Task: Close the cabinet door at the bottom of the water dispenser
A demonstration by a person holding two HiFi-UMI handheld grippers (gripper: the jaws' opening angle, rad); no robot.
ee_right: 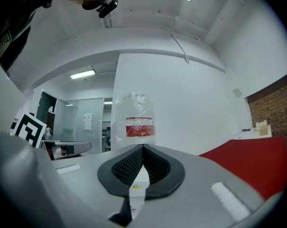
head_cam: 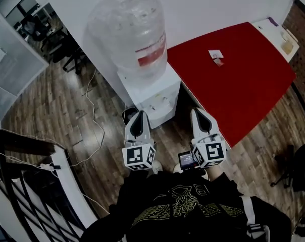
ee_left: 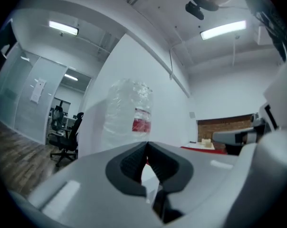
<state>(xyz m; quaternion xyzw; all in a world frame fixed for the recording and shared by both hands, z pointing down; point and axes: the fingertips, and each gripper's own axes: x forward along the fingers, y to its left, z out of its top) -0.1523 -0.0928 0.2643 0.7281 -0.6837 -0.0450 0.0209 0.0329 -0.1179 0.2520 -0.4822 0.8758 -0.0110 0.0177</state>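
The white water dispenser [head_cam: 148, 91] stands against the wall with a large clear bottle [head_cam: 128, 30] on top. Its lower front and cabinet door are hidden below the body in the head view. My left gripper [head_cam: 138, 119] and right gripper [head_cam: 200, 116] are held side by side in front of the dispenser, level and pointing at it, not touching it. Both are shut with nothing between the pads. In the left gripper view the left gripper [ee_left: 147, 144] points at the bottle [ee_left: 129, 114]. The right gripper [ee_right: 143, 147] in its own view also faces the bottle [ee_right: 134, 120].
A red table [head_cam: 238, 69] adjoins the dispenser's right side, with small items on it. White cables [head_cam: 93, 112] trail over the wooden floor at left. Office chairs [head_cam: 44, 32] stand behind a glass partition. A dark railing [head_cam: 21, 185] is at lower left.
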